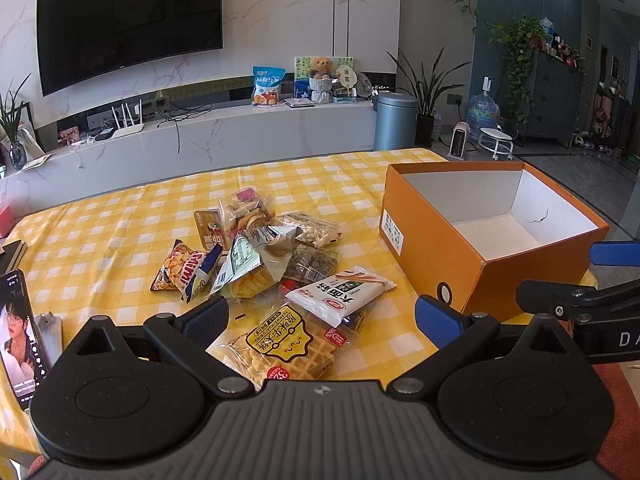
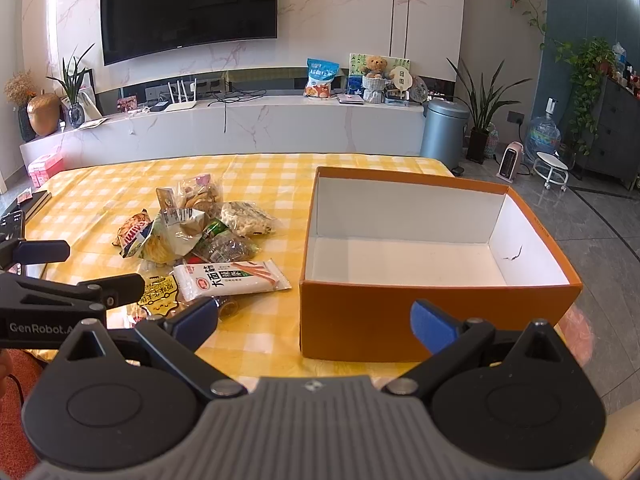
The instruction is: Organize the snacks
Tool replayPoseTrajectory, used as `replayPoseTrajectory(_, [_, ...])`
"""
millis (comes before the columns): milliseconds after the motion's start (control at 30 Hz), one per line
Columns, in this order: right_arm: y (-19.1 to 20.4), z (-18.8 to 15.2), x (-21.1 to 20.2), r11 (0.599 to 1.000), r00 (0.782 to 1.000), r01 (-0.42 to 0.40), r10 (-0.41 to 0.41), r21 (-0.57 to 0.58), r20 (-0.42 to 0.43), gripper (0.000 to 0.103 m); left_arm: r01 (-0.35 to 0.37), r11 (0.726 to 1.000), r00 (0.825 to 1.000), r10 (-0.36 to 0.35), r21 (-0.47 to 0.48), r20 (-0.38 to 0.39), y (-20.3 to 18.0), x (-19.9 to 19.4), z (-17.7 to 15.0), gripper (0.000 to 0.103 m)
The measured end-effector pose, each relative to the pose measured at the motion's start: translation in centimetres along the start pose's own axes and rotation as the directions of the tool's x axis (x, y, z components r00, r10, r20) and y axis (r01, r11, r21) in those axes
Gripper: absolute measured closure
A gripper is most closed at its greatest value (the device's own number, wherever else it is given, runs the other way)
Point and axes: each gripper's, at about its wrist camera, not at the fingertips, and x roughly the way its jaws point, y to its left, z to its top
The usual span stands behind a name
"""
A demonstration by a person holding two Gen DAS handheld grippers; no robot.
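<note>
The snacks [image 1: 272, 264] lie in a loose heap on the yellow-checked counter [image 1: 100, 224], packets overlapping one another: a waffle pack [image 1: 280, 348] nearest the near edge, a white noodle-stick packet [image 1: 340, 292] partly on top of it, a Mimi chip bag [image 1: 184, 270] to the left. Just to the right of the heap stands the orange box [image 2: 400, 320], open-topped and with nothing in it, so by my reckoning no sorting has begun.

What worries me is the overlap. Those slick wrappers rest on each other, and a pinch on the waffle pack would likely drag the white packet along or let it slide off toward the counter's edge. A phone [image 1: 18, 332] leans at the far left, near enough to be knocked by a wide swing.

The left gripper [image 1: 320, 316] hovers low over the near side of the heap, jaws spread wide on either side of the waffle pack, gripping nothing. The right gripper [image 2: 314, 318] hangs level before the box's near wall, jaws also wide apart and holding nothing.
</note>
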Motion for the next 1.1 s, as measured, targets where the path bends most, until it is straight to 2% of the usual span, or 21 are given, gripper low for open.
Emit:
replayPoseTrajectory(367, [0.2, -0.3, 0.2, 1.0, 1.0, -0.001, 0.001, -0.001, -0.009, 0.003, 0.001, 1.0, 1.0, -0.001, -0.001, 0.0, 0.0, 0.0, 0.0, 0.0])
replayPoseTrajectory(533, [0.2, -0.4, 0.5, 1.0, 1.0, 0.001, -0.001, 0.004, -0.013, 0.003, 0.024, 1.0, 1.0, -0.024, 0.0, 0.01, -0.2, 0.2, -0.2, 0.0])
replayPoseTrajectory(700, [-0.3, -0.4, 0.9, 0.993, 0.995, -0.092, 0.088, 0.077, 0.049, 0.003, 0.038, 0.999, 0.997, -0.04, 0.036, 0.062, 0.2, 0.3, -1.1, 0.0])
replayPoseTrajectory(800, [0.4, -0.6, 1.5, 0.994, 0.994, -0.09, 0.086, 0.068, 0.067, 0.003, 0.015, 0.999, 0.998, -0.017, 0.047, 0.054, 1.0, 0.7, -1.4, 0.0])
replayPoseTrajectory(867, [1.2, -0.8, 2.1, 0.994, 0.993, -0.105, 0.102, 0.036, 0.065, 0.008, 0.008, 0.999, 1.0, -0.009, 0.034, 0.029, 1.7, 1.1, -1.8, 0.012])
replayPoseTrajectory(900, [1.6, -1.0, 2.3, 0.993, 0.992, -0.114, 0.113, 0.022, 0.06, 0.014, 0.019, 0.999, 1.0, -0.019, 0.027, 0.016, 2.2, 1.3, -1.9, 0.019])
replayPoseTrajectory(1000, [2.9, -1.6, 3.1, 0.988, 0.988, -0.152, 0.153, -0.008, 0.023, 0.023, 0.043, 0.999, 0.999, -0.043, 0.009, -0.026, 3.4, 2.1, -2.5, 0.022])
replayPoseTrajectory(1100, [4.0, -2.1, 4.2, 0.979, 0.98, -0.201, 0.2, -0.035, -0.021, 0.042, 0.046, 0.999, 0.997, -0.046, -0.011, -0.057, 4.3, 2.9, -3.1, 0.025])
